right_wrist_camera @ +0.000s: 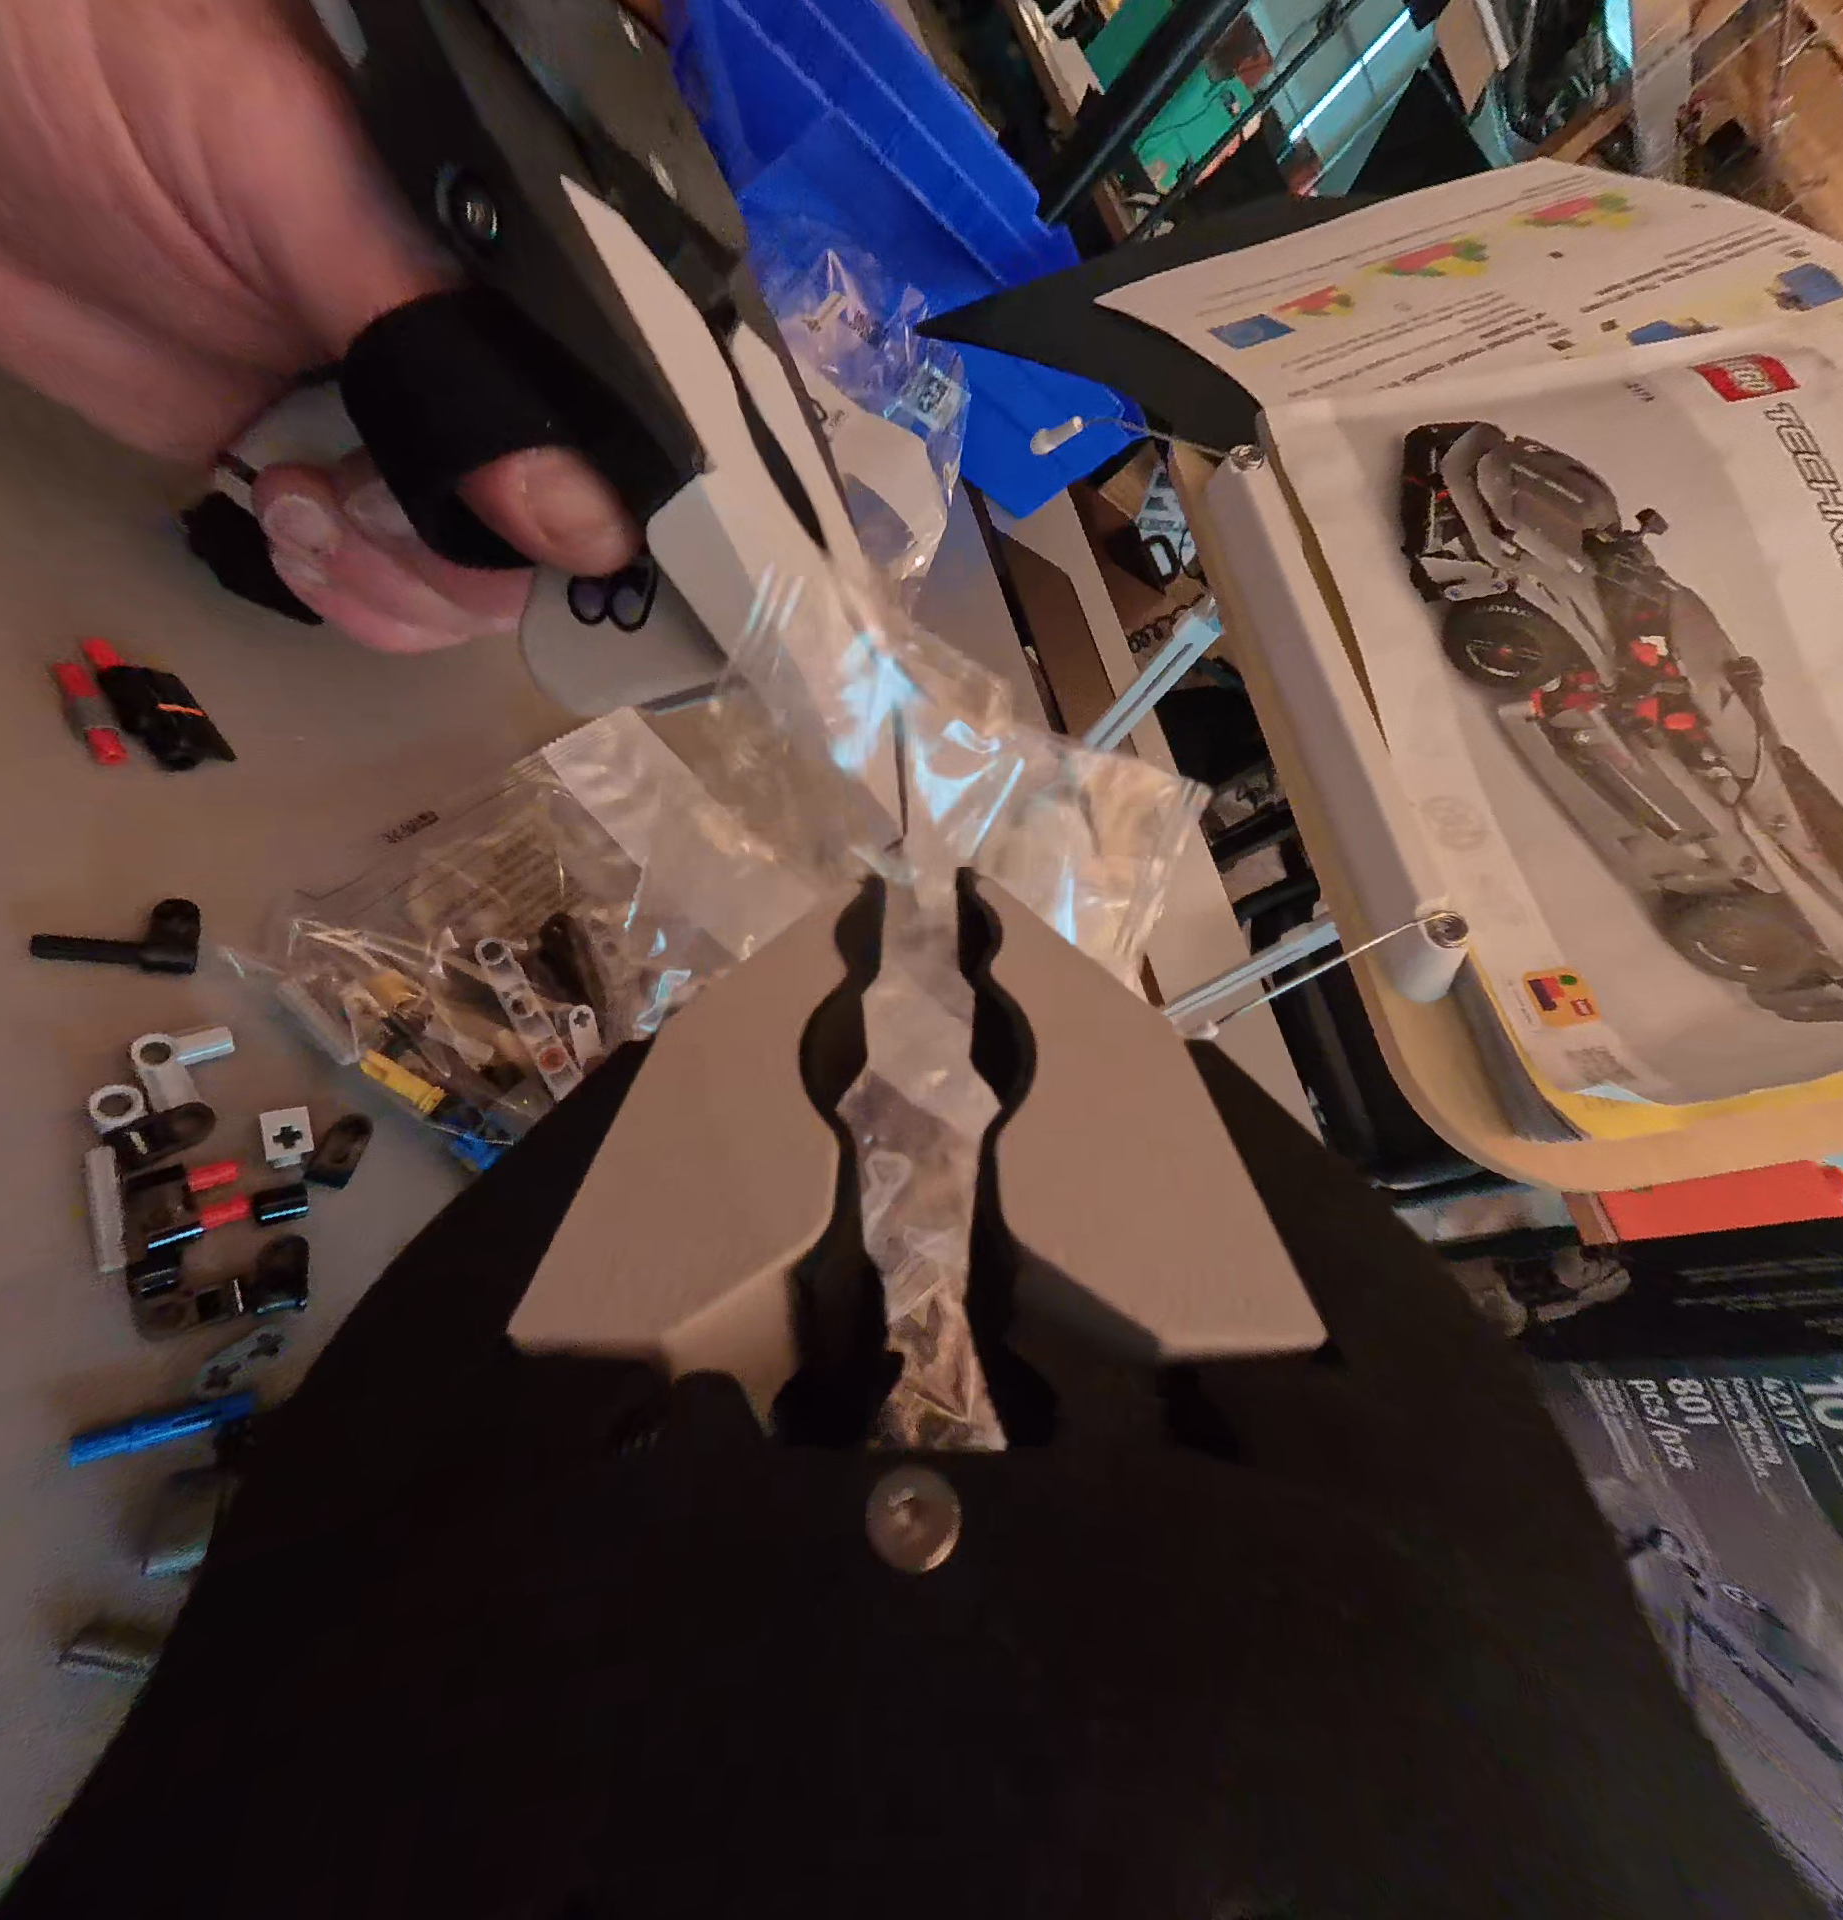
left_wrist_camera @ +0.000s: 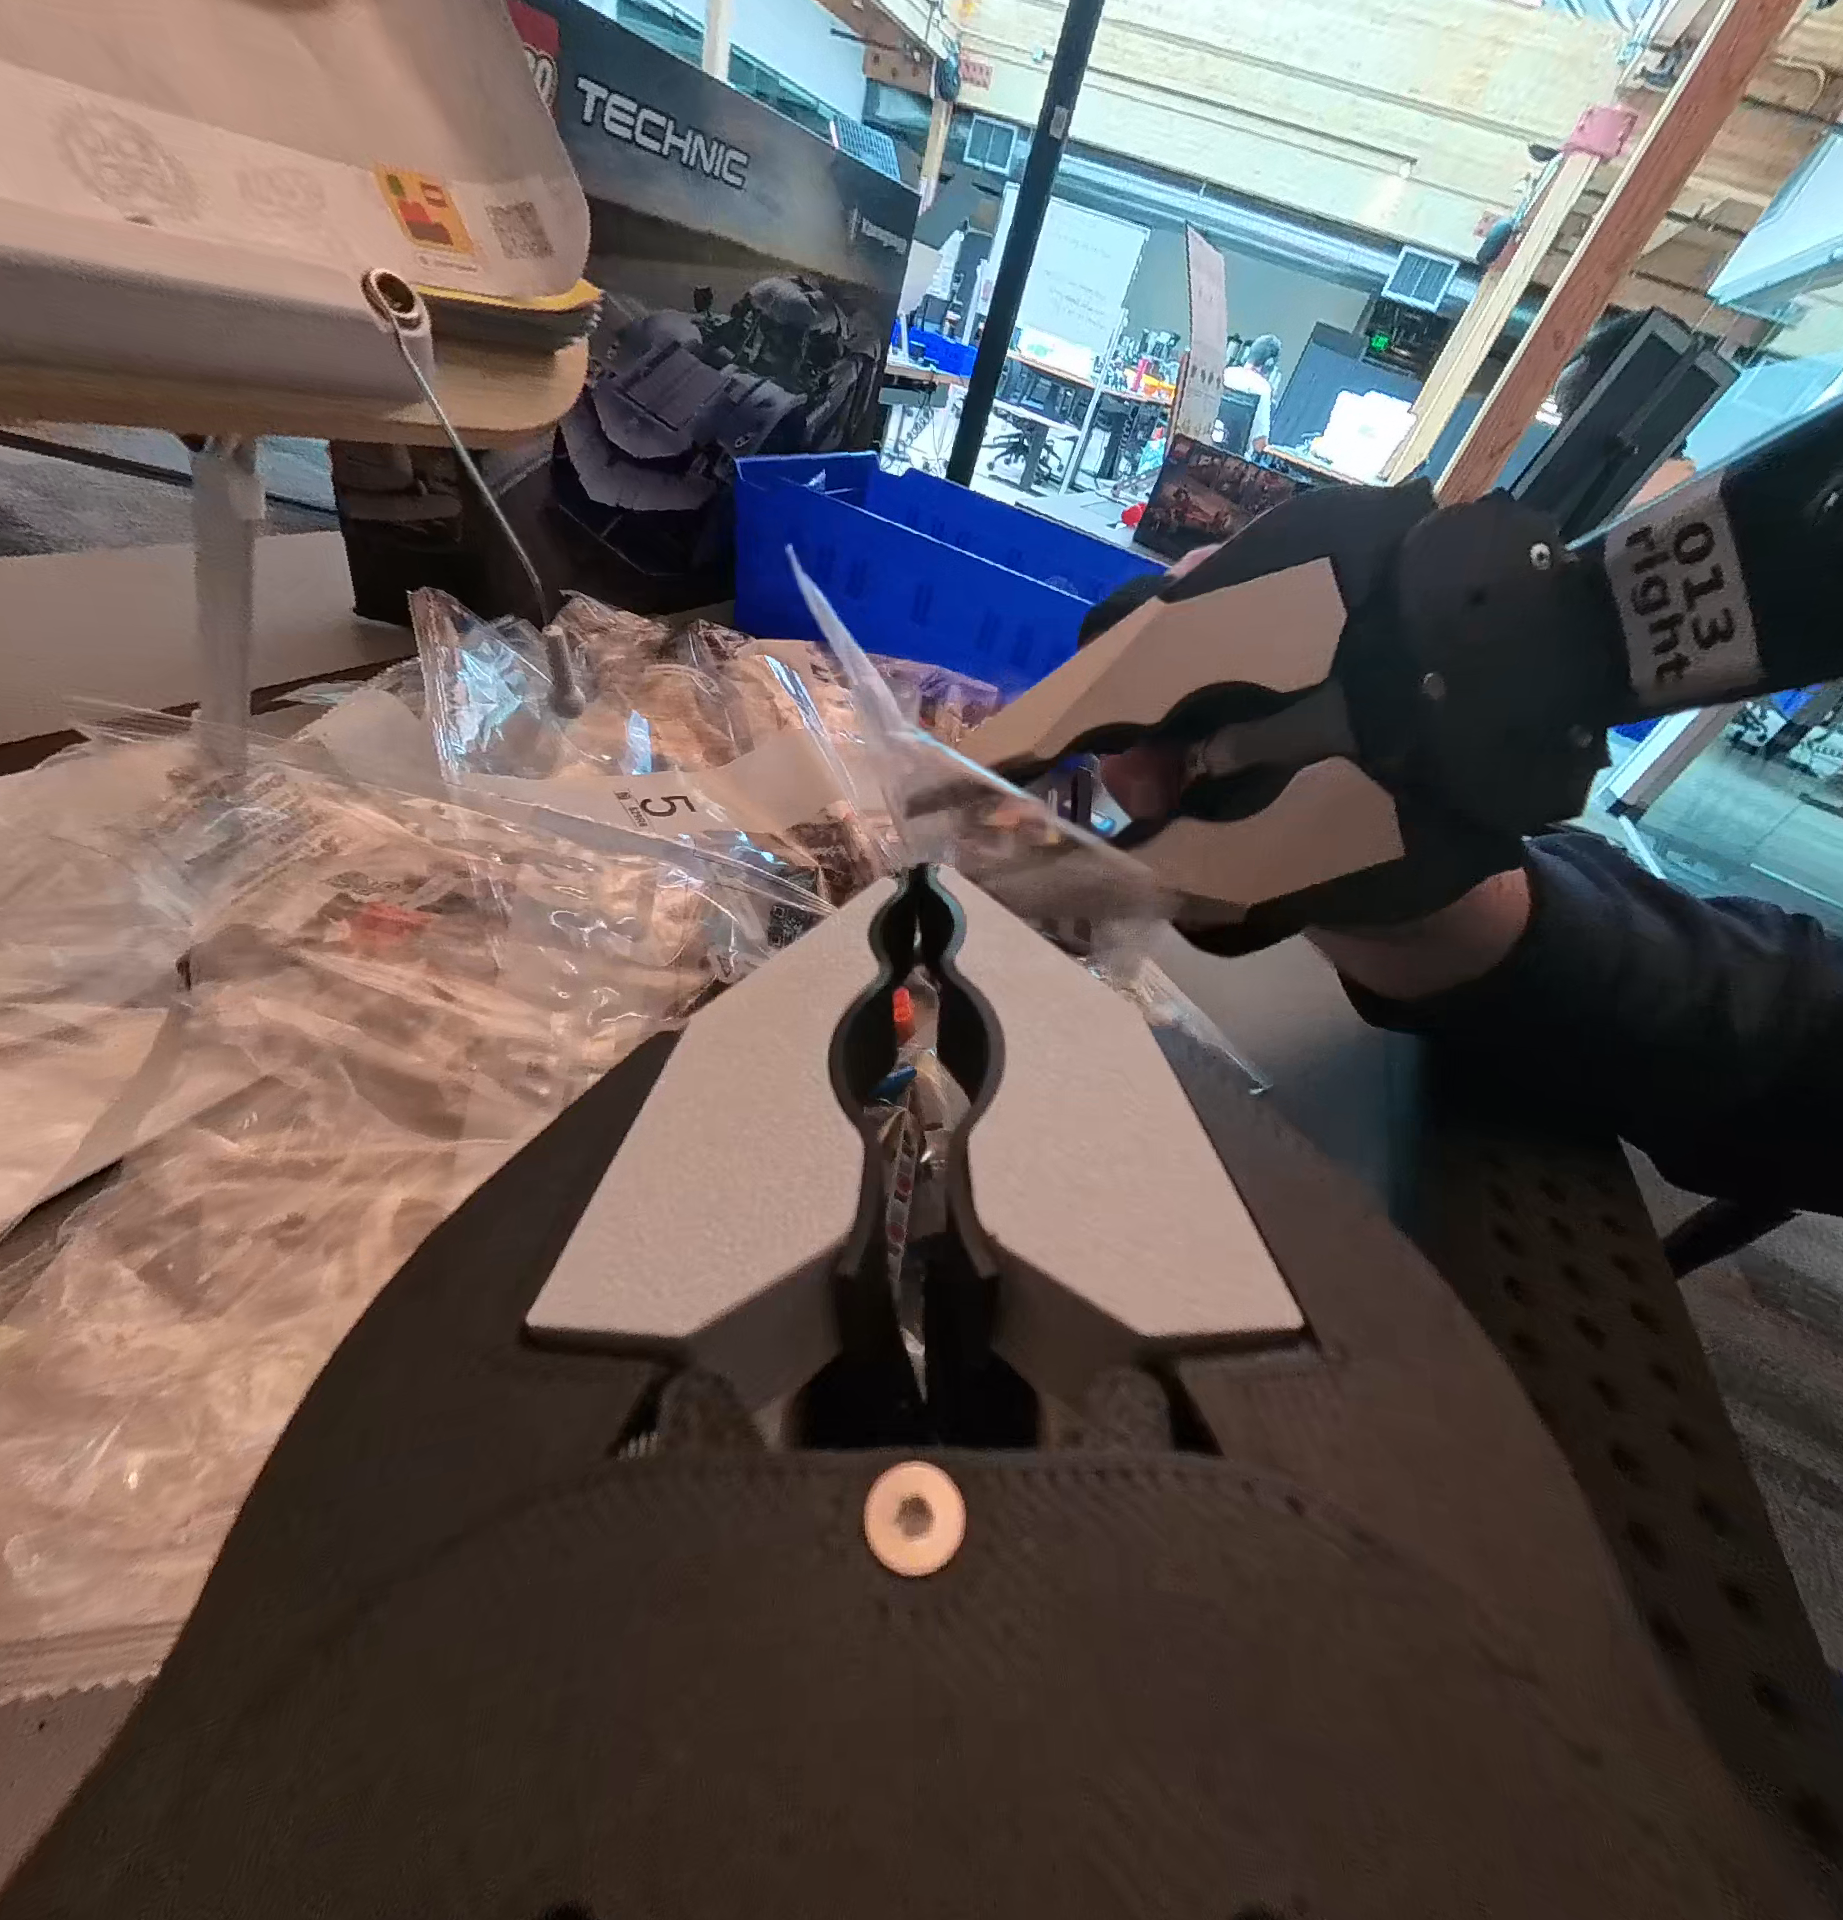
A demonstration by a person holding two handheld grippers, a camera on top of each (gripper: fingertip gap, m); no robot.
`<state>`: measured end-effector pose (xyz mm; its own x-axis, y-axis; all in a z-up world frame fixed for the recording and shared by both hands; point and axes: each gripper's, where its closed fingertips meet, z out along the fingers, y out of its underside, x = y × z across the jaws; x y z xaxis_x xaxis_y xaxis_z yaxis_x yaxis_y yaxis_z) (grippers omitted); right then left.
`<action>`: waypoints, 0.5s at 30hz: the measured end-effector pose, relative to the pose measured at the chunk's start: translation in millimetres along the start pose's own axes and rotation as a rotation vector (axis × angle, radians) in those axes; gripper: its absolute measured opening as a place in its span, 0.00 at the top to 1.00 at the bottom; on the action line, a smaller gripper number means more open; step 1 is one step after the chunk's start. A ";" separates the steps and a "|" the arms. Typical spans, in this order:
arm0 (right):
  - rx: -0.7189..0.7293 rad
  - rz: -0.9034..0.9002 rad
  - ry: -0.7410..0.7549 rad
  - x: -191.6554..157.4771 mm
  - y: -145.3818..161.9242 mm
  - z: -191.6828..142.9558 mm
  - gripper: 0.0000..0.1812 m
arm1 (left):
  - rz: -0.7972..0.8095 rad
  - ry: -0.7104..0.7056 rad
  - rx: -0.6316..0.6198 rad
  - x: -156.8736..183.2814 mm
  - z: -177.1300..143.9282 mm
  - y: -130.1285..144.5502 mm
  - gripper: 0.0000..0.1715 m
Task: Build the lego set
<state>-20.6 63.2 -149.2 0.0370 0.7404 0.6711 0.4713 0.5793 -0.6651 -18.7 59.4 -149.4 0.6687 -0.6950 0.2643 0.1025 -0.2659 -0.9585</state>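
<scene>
My left gripper (left_wrist_camera: 917, 883) is shut on the edge of a clear plastic parts bag (left_wrist_camera: 1000, 831) and holds it above the table. Small red and blue pieces show through the gap behind its tips. My right gripper (right_wrist_camera: 919, 883) stands slightly open, with the same bag (right_wrist_camera: 948, 769) running between its fingers. In the left wrist view the right gripper (left_wrist_camera: 1062, 821) comes in from the right. In the right wrist view the left gripper (right_wrist_camera: 782, 634) pinches the bag from the upper left, with a hand behind it.
Several clear parts bags (left_wrist_camera: 377, 935) are piled on the table; another bag of pieces (right_wrist_camera: 481, 987) lies beside loose pieces (right_wrist_camera: 190, 1195). An instruction booklet on a stand (right_wrist_camera: 1623, 675) is at the right, a blue bin (left_wrist_camera: 896, 561) behind, and the set's box (left_wrist_camera: 740, 312) beyond. Less than 4 cm separates the two grippers' tips.
</scene>
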 end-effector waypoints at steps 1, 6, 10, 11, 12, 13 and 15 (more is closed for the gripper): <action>0.010 0.009 -0.004 0.0 -0.8 -0.7 0.97 | 0.004 0.002 -0.003 0.9 0.6 0.6 1.00; 0.040 0.065 -0.010 4.6 -1.4 -3.5 1.00 | 0.008 0.007 -0.011 1.4 1.1 1.8 1.00; 0.057 0.100 0.003 9.5 -2.7 -5.2 0.96 | 0.020 0.011 -0.021 3.0 2.5 3.5 1.00; 0.065 0.106 0.004 10.0 -4.0 -5.7 0.94 | 0.027 0.011 -0.027 3.7 3.2 4.5 1.00; 0.071 0.106 0.003 9.7 -5.0 -6.0 0.95 | 0.033 0.012 -0.032 4.4 3.9 5.4 1.00; 0.070 0.104 0.000 9.0 -5.2 -6.1 0.97 | 0.038 0.015 -0.035 5.6 4.5 5.9 1.00; 0.076 0.101 0.002 9.1 -6.0 -6.7 1.00 | 0.050 0.017 -0.043 7.2 5.4 7.2 1.00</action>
<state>-17.2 64.2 -136.9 0.0830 0.7956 0.6002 0.3972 0.5259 -0.7521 -9.2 56.1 -154.9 0.6596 -0.7191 0.2186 0.0377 -0.2589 -0.9652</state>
